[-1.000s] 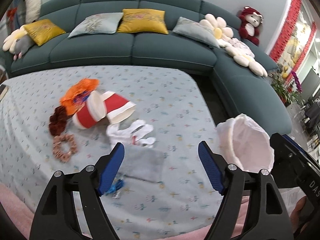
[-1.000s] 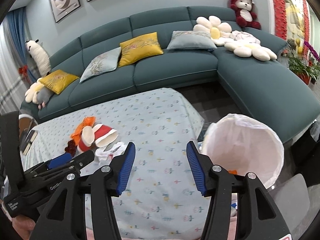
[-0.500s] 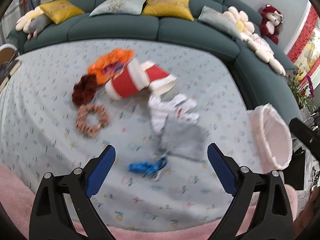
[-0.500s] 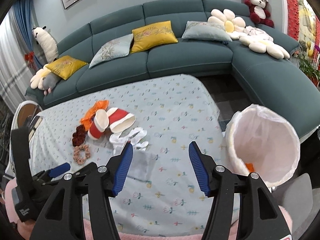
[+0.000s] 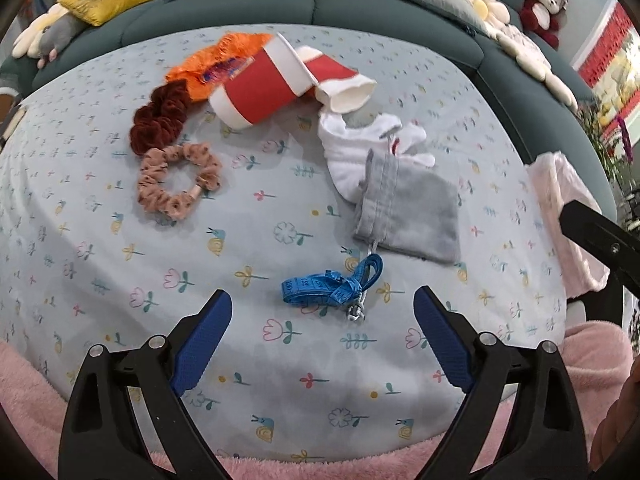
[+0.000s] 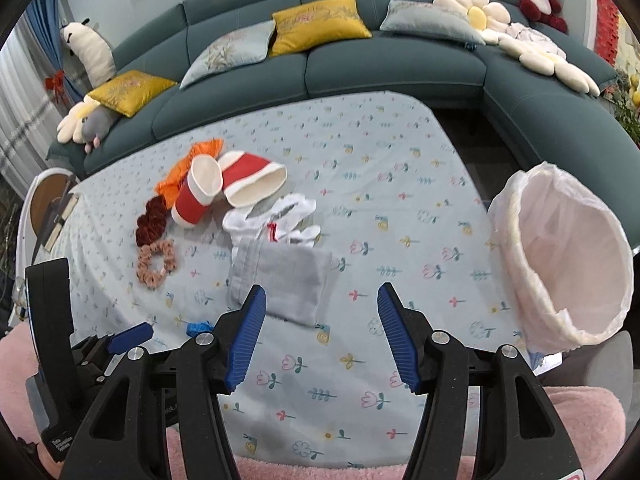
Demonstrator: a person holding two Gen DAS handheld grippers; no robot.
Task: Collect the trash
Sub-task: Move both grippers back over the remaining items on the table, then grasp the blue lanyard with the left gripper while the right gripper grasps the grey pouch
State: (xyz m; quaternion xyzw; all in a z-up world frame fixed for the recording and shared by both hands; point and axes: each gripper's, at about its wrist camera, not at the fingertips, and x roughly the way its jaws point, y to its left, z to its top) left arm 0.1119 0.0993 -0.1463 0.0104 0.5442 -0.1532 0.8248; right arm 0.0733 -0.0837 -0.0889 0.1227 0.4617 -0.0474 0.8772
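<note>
Trash lies on the flowered tablecloth (image 5: 120, 240): two red paper cups (image 5: 260, 92) on their sides, an orange wrapper (image 5: 216, 56), a white cloth (image 5: 348, 148), a grey pouch (image 5: 412, 208) and a blue tape measure (image 5: 328, 286). My left gripper (image 5: 322, 295) hovers just short of the tape, its jaws wide and closing slightly, pressing nothing. My right gripper (image 6: 321, 291) is open and empty above the near edge of the grey pouch (image 6: 284, 280). The white-lined bin (image 6: 560, 264) stands off the table's right edge.
A dark red scrunchie (image 5: 160, 116) and a pink scrunchie (image 5: 176, 184) lie left of the cups. A teal sofa (image 6: 360, 64) with cushions and plush toys wraps the far side. A pink fluffy sleeve (image 5: 32, 392) fills the near edge.
Both grippers have sunk toward the table and tilted down. The left jaws have spread wider, and the blue tape measure has come to lie just ahead of them.
</note>
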